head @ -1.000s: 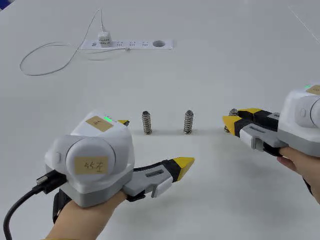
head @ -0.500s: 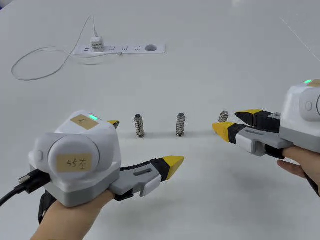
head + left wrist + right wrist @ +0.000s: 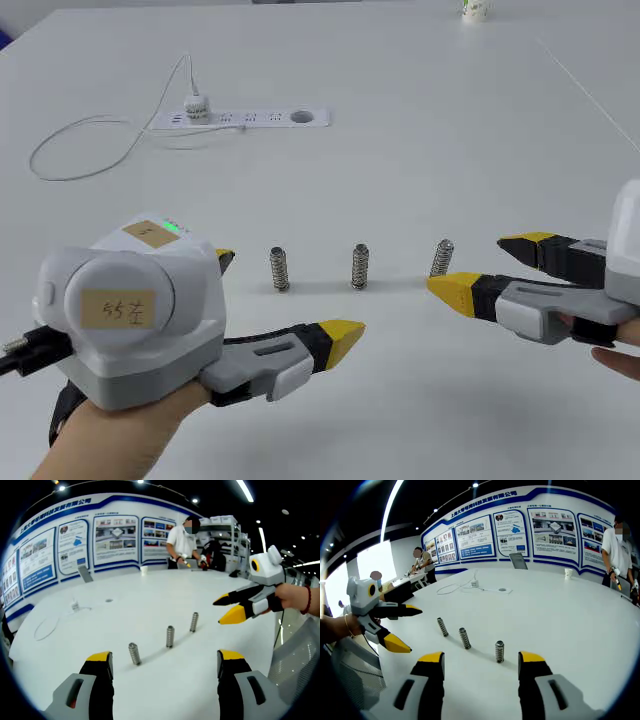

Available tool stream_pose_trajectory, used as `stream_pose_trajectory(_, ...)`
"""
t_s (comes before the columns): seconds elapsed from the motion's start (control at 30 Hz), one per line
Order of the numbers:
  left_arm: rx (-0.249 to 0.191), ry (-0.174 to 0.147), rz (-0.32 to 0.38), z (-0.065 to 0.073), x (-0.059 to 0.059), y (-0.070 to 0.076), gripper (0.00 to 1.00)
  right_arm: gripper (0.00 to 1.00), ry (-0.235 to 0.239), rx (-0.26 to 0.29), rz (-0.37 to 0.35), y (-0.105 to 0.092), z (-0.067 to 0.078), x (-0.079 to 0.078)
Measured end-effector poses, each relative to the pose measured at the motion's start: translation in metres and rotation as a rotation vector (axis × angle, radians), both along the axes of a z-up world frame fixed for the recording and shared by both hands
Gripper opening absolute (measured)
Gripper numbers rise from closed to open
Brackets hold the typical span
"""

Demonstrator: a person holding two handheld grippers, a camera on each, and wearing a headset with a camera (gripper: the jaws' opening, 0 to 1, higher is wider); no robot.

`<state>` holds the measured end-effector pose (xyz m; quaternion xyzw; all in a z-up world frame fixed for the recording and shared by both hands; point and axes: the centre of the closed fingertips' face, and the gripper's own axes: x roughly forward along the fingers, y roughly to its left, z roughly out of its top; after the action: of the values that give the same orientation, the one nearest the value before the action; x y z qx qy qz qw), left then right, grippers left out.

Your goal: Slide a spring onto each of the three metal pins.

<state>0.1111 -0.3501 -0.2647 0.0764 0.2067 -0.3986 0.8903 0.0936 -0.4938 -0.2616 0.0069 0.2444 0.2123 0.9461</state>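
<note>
On the white table (image 3: 420, 130), the right gripper (image 3: 482, 264) has backed off the spring (image 3: 441, 257) at middle right. It and the left gripper (image 3: 285, 297) gape empty. Job looks done.

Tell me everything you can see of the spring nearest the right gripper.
This spring is a short coil of grey metal, standing on end on the white table at the right end of a row of three. In the head view its top appears to lean slightly right. Nothing grips it: the right gripper hangs open close beside it, apart. Any pin inside it is hidden.
</note>
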Motion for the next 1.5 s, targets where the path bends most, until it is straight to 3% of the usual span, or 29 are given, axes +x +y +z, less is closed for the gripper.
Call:
stream_pose_trajectory(0.23,0.017,-0.008,-0.004,0.005,-0.005,0.01,0.89,0.67,0.022,0.015,0.011,0.003,0.003,-0.011)
stream_pose_trajectory(0.37,-0.029,-0.016,0.01,0.014,-0.006,0.012,0.92,0.69,0.021,0.009,0.012,0.002,0.004,-0.016)
stream_pose_trajectory(0.57,-0.018,-0.029,0.02,0.02,-0.009,0.02,0.96,0.73,0.02,-0.007,0.024,0.003,0.0,-0.023)
stream_pose_trajectory(0.77,-0.011,-0.021,0.026,0.018,-0.012,0.025,1.0,0.76,0.027,0.008,0.023,0.007,0.0,-0.026)
stream_pose_trajectory(1.5,-0.013,-0.015,0.056,0.019,-0.012,0.036,1.0,0.92,0.016,0.006,0.001,0.011,0.0,-0.03)
